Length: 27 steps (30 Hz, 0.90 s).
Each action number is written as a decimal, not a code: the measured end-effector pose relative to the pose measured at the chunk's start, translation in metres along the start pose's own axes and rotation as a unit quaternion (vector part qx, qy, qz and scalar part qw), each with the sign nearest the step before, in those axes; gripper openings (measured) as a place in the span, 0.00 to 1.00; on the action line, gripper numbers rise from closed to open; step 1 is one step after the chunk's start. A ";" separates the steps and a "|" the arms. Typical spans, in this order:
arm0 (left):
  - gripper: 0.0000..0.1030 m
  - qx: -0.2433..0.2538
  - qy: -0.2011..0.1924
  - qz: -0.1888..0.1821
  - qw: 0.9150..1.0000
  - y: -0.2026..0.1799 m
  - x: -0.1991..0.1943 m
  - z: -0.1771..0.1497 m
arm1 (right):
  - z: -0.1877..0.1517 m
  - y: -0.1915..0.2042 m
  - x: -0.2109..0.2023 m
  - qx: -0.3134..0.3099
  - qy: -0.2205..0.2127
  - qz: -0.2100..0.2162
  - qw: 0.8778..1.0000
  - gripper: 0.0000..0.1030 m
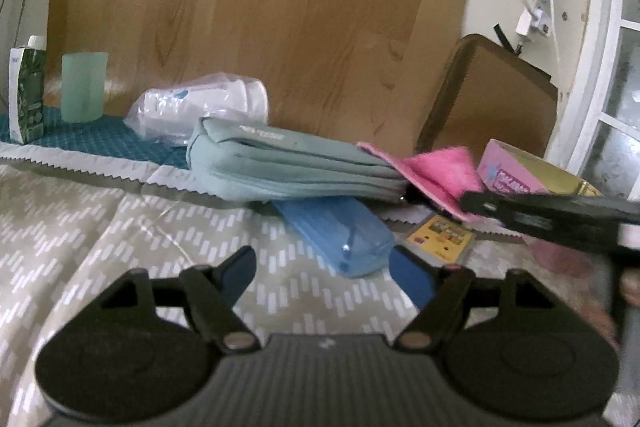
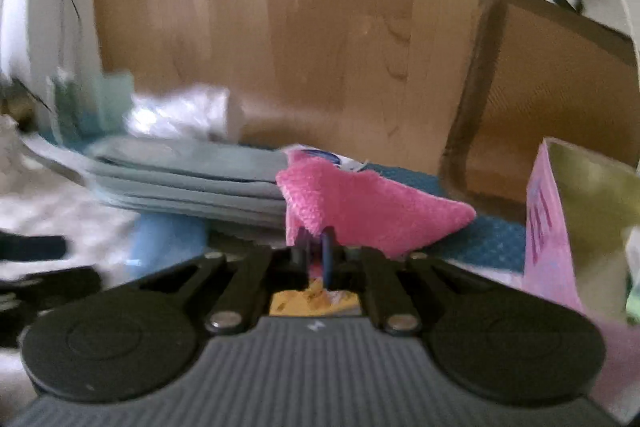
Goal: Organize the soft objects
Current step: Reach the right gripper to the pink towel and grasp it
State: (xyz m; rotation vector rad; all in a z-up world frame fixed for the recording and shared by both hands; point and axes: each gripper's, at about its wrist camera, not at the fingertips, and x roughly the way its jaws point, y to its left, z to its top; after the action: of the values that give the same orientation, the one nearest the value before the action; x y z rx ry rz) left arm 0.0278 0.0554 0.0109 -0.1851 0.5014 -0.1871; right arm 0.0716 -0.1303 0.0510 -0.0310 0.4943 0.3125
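A pink cloth [image 2: 360, 203] hangs from my right gripper [image 2: 318, 247], which is shut on its lower edge just above the table. The cloth also shows in the left wrist view [image 1: 436, 173], beside a grey-green soft pouch [image 1: 288, 163] that lies across the table. A blue case [image 1: 340, 231] lies under the pouch's front. My left gripper [image 1: 326, 275] is open and empty, low over the patterned tablecloth, short of the blue case. The right gripper's body [image 1: 560, 217] enters the left wrist view from the right.
A pink and gold box [image 1: 524, 175] stands at the right, also in the right wrist view [image 2: 560, 223]. A yellow card [image 1: 440, 237] lies by the cloth. A bagged stack of cups [image 1: 200, 105], a green cup [image 1: 84, 87] and a carton [image 1: 28, 91] stand at the back left. A wooden board [image 1: 260, 7] backs the table.
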 end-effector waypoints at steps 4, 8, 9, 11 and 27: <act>0.74 -0.003 0.004 -0.010 1.000 0.002 0.001 0.000 | -0.030 -0.009 -0.074 0.039 0.009 0.095 0.995 0.08; 0.77 -0.005 0.013 -0.036 0.999 0.002 -0.003 -0.002 | -0.071 -0.023 -0.147 0.039 0.028 0.162 0.986 0.09; 0.77 -0.002 0.017 -0.042 0.999 0.000 -0.004 -0.003 | -0.083 -0.028 -0.165 0.037 0.029 0.154 0.987 0.11; 0.77 0.007 0.028 -0.053 0.998 -0.009 -0.005 -0.006 | -0.100 -0.038 -0.185 0.033 0.032 0.107 0.993 0.15; 0.75 0.074 0.154 -0.149 0.974 -0.113 0.011 -0.027 | -0.109 -0.006 -0.129 0.001 0.058 0.053 0.997 0.71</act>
State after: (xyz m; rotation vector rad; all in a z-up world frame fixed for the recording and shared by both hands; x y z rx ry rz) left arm 0.0096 -0.0599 0.0077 -0.0852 0.7654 -0.5514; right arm -0.0846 -0.1842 0.0159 -0.0203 0.6126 0.4163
